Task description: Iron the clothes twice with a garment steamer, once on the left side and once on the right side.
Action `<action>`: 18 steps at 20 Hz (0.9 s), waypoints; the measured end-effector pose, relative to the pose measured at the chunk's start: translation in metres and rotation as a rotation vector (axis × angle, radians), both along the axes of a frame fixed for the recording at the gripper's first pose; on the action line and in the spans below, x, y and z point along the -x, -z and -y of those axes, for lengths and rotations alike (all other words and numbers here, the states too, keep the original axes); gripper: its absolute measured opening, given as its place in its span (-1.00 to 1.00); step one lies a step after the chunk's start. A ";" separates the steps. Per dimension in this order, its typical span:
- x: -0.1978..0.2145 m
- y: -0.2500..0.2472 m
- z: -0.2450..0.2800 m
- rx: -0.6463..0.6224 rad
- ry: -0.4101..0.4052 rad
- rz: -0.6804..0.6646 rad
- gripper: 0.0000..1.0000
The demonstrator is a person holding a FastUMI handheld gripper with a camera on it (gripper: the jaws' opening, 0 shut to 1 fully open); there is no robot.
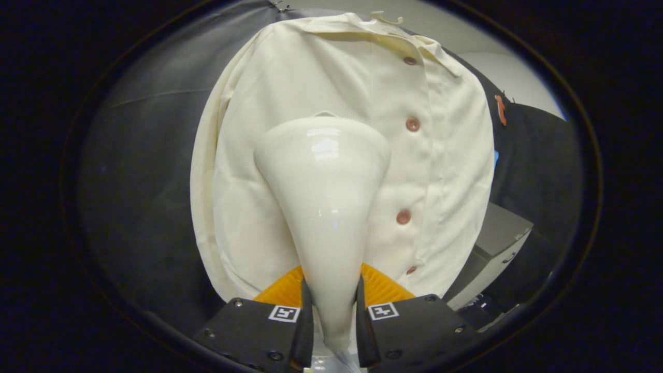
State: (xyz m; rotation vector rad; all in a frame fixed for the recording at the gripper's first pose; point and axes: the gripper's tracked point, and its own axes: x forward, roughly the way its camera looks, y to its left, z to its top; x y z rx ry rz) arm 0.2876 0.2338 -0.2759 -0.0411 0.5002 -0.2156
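Note:
A cream button-up shirt (269,129) hangs on a hanger straight ahead, its row of brown buttons (412,124) running down to the right of the steamer. My gripper (333,305) is shut on the narrow neck of a glossy white garment steamer (326,197). The steamer's wide head flares out beyond the fingers and sits against the shirt's panel left of the button row, around chest height. The cloth behind the head is hidden.
Black cloth (140,171) hangs behind and to both sides of the shirt. A grey box-like unit (497,248) stands low on the right, past the shirt's hem. A pale wall (513,72) shows at the upper right.

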 end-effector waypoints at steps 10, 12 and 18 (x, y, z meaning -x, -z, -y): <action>0.060 0.113 -0.011 0.016 -0.026 -0.252 -0.32; 0.069 0.129 -0.010 0.017 -0.024 -0.301 -0.32; 0.096 0.151 -0.012 -0.022 -0.052 -0.369 -0.32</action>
